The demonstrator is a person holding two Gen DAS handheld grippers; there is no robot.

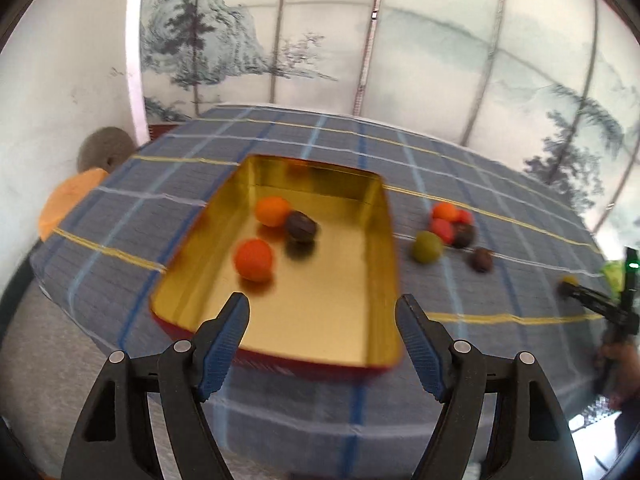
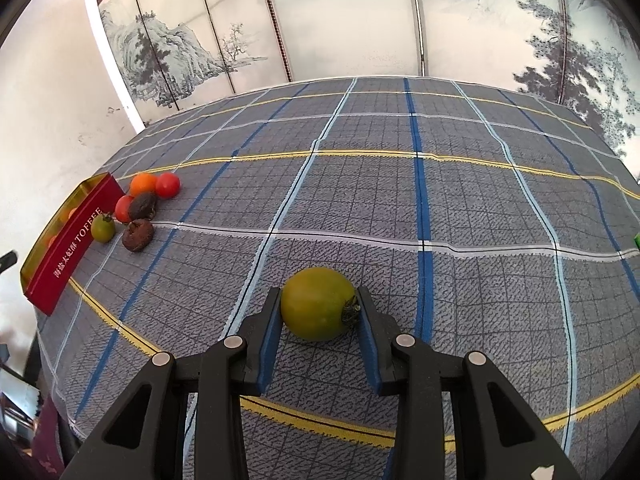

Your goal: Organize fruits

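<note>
A gold-lined red tin [image 1: 360, 344] lies on the plaid cloth. It holds two orange fruits [image 1: 254, 260] and a dark brown fruit [image 1: 301, 227]. My left gripper [image 1: 322, 312] is open and empty above the tin's near edge. My right gripper [image 2: 318, 312] is shut on a large green tomato [image 2: 316, 304] that rests on the cloth. It shows at the right edge of the left wrist view [image 1: 570, 282]. A cluster of red, orange, green and brown fruits [image 2: 138, 208] lies beside the tin [image 2: 72, 248]; it also shows in the left wrist view [image 1: 452, 228].
The table [image 2: 440, 200] wears a grey-blue plaid cloth. A painted folding screen [image 2: 360, 20] stands behind it. Orange and grey cushions [image 1: 72, 196] lie past the table's left edge. A green object [image 2: 637, 240] peeks in at the far right.
</note>
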